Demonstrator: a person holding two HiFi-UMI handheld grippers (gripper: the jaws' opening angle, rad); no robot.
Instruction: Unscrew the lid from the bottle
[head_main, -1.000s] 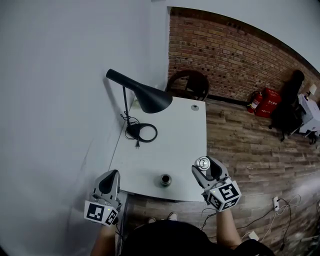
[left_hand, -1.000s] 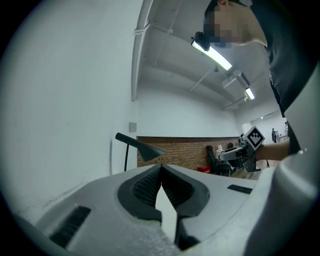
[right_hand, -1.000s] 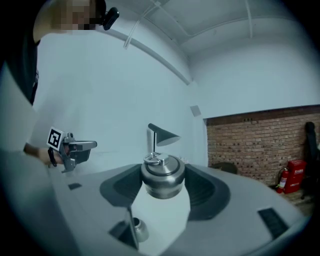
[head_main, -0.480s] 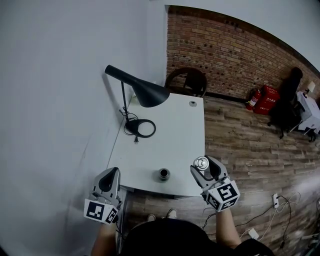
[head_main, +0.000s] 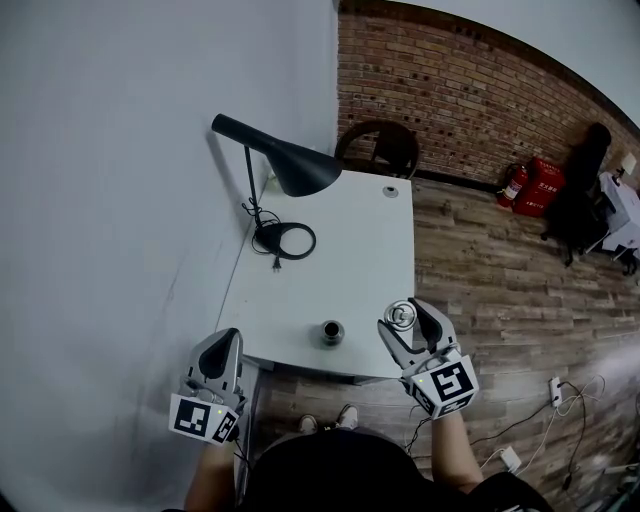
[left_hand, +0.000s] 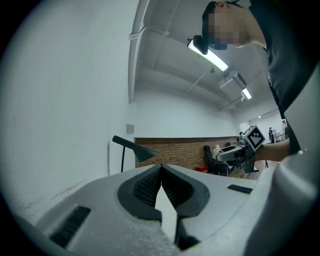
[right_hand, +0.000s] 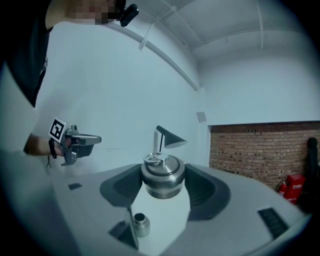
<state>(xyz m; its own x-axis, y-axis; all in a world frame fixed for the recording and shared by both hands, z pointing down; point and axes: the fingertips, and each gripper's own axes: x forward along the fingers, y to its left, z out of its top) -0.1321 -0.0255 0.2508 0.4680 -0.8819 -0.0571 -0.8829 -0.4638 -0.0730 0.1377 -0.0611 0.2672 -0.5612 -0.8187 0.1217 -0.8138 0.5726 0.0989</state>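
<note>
A steel bottle (head_main: 331, 331) stands upright with its mouth uncovered near the front edge of the white table (head_main: 340, 260). Its metal lid (head_main: 401, 315), with a ring on top, is gripped between the jaws of my right gripper (head_main: 405, 316), held in the air right of the bottle. In the right gripper view the lid (right_hand: 162, 176) fills the gap of the right gripper (right_hand: 162, 184), with the bottle (right_hand: 141, 224) below it. My left gripper (head_main: 222, 346) is shut and empty, off the table's near left corner. The left gripper (left_hand: 161, 167) shows nothing between its pads.
A black desk lamp (head_main: 290, 170) with a ring base (head_main: 285, 240) stands at the table's back left, against the white wall. A small round item (head_main: 390, 191) lies at the far edge. A dark chair (head_main: 380, 148) sits behind; red items (head_main: 530, 185) stand by the brick wall.
The head view has shifted a little, so the table sits higher in the picture. Both grippers hold much the same stance, the right one still carrying the lid.
</note>
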